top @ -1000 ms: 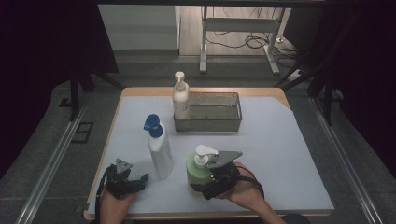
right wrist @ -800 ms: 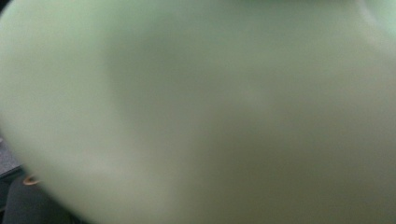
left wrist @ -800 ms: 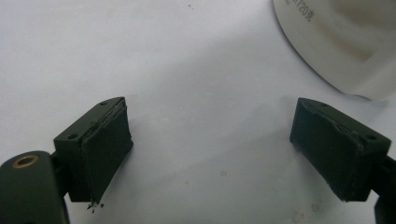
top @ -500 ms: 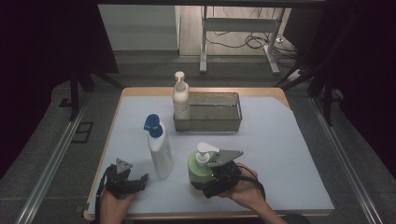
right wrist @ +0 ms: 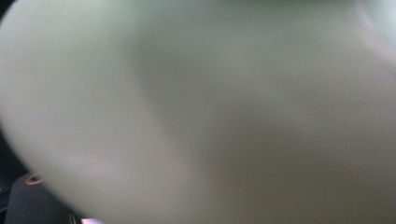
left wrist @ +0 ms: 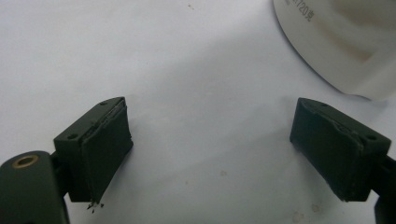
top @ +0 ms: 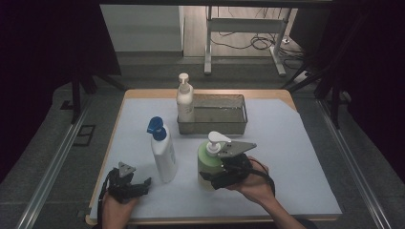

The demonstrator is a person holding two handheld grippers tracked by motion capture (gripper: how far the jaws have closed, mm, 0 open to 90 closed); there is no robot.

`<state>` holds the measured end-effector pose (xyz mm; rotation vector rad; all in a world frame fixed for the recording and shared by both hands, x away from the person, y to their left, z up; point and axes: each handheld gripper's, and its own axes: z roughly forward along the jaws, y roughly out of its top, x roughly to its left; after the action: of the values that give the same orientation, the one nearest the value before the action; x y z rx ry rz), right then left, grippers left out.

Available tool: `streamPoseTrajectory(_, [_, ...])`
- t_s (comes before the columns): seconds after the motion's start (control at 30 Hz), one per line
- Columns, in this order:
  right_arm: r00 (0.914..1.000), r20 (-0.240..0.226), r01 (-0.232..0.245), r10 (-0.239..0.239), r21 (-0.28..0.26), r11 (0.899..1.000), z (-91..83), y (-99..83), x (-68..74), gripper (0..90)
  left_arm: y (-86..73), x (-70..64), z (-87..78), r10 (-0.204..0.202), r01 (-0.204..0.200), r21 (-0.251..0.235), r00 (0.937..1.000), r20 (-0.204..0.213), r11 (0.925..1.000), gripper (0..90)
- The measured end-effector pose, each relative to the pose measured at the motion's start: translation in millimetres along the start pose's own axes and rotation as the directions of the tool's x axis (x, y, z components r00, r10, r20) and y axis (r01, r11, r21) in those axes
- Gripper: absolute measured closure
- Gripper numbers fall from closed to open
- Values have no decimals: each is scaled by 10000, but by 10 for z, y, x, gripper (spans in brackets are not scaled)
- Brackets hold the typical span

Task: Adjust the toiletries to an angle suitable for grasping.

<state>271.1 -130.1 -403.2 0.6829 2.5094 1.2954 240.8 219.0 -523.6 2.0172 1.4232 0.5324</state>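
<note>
A pale green pump bottle [top: 208, 160] with a white pump stands at the table's front centre, and my right gripper [top: 213, 177] is shut on its lower body from the right. In the right gripper view the green bottle [right wrist: 210, 116] is a close blur that hides the jaws. A white bottle with a blue cap [top: 162, 151] stands upright to its left. My left gripper [top: 128, 185] rests open at the front left corner, nothing between its jaws. In the left gripper view my left gripper [left wrist: 210, 149] hangs just above the sheet, with the white bottle's base [left wrist: 336, 42] ahead to the right.
A cream pump bottle [top: 185, 101] stands against the left end of a metal tray [top: 239, 125] at the back centre. A pale sheet [top: 291, 143] covers the table. Beyond the far edge lie a dark floor, a table frame and cables.
The green bottle and my right gripper have shifted slightly away from the front edge and to the right. The left gripper has stayed put.
</note>
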Motion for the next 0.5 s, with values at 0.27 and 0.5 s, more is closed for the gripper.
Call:
streamPoseTrajectory(0.27, [9991,349,-248,253,-133,9996,-15,138,-146,121,0,0,0,-1,1,3,10000,5,10000,121])
streamPoseTrajectory(0.5, [9968,645,-472,480,-147,9988,-22,278,-298,121,0,1,0,-4,4,3,10000,6,10000,121])
